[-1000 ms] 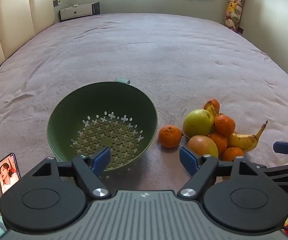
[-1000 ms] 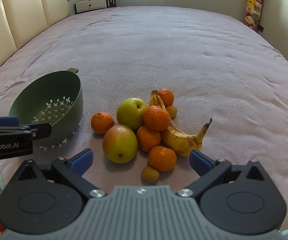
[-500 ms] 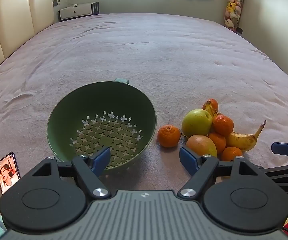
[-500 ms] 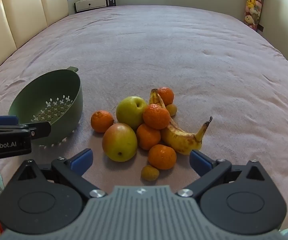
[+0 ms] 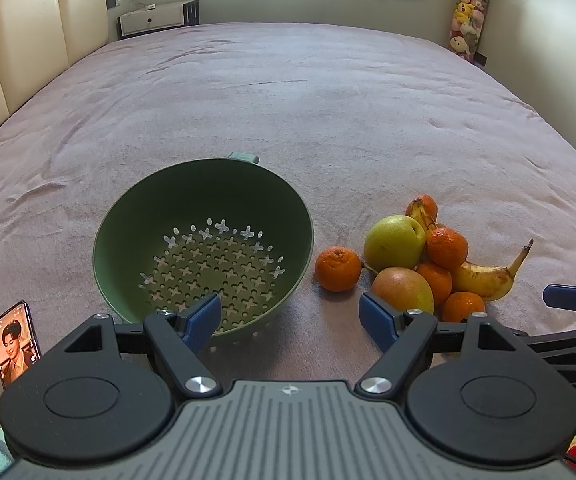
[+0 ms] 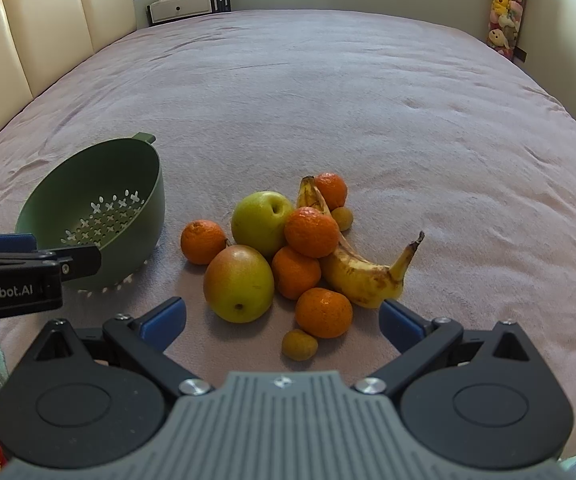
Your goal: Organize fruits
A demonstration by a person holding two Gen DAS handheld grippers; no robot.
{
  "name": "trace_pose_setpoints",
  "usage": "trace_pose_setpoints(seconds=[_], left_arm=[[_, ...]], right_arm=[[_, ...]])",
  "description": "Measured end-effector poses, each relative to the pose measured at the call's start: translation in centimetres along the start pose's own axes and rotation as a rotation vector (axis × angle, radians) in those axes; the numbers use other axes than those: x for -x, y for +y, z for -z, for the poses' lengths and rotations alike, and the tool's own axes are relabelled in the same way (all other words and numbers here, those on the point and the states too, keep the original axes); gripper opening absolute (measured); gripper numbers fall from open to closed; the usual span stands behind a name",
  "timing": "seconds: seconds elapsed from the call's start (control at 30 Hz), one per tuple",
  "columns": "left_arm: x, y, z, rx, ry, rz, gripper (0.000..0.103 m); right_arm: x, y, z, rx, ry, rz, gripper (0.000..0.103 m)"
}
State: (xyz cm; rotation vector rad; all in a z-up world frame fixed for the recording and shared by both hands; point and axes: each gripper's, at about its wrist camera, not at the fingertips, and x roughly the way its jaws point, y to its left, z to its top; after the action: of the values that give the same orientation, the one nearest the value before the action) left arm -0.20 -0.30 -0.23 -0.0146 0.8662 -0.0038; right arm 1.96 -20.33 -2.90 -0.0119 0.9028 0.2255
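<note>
A green colander (image 5: 204, 200) (image 6: 136, 184) lies empty on the bed, tilted toward me. To its right is a fruit pile: a green apple (image 6: 262, 222) (image 5: 393, 240), a reddish-green apple (image 6: 238, 284) (image 5: 401, 288), several tangerines (image 6: 311, 232), one apart (image 5: 337, 268) (image 6: 202, 241), a banana (image 6: 361, 276) (image 5: 487, 278), and two small brown fruits (image 6: 299, 345). My left gripper (image 5: 291, 318) is open and empty just in front of the colander. My right gripper (image 6: 282, 320) is open and empty just in front of the pile.
Everything lies on a wide mauve blanket (image 5: 288, 100). A phone (image 5: 15, 342) with a lit screen lies at the near left. A cream headboard (image 5: 28, 20) is at the left, a white cabinet (image 5: 156, 18) at the far end, plush toys (image 5: 467, 12) at the far right.
Both grippers have drifted slightly; the colander and fruit sit a touch higher and further left in the views. Both jaws stay open and empty.
</note>
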Motion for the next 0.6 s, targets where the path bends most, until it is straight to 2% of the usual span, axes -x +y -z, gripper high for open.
trace_pose_setpoints(seconds=[0.6], left_arm=[[0.19,-0.09,0.04,-0.002,0.006,0.001,0.092]], right_arm=[[0.39,-0.17,0.15,-0.012,-0.011,-0.001,0.099]])
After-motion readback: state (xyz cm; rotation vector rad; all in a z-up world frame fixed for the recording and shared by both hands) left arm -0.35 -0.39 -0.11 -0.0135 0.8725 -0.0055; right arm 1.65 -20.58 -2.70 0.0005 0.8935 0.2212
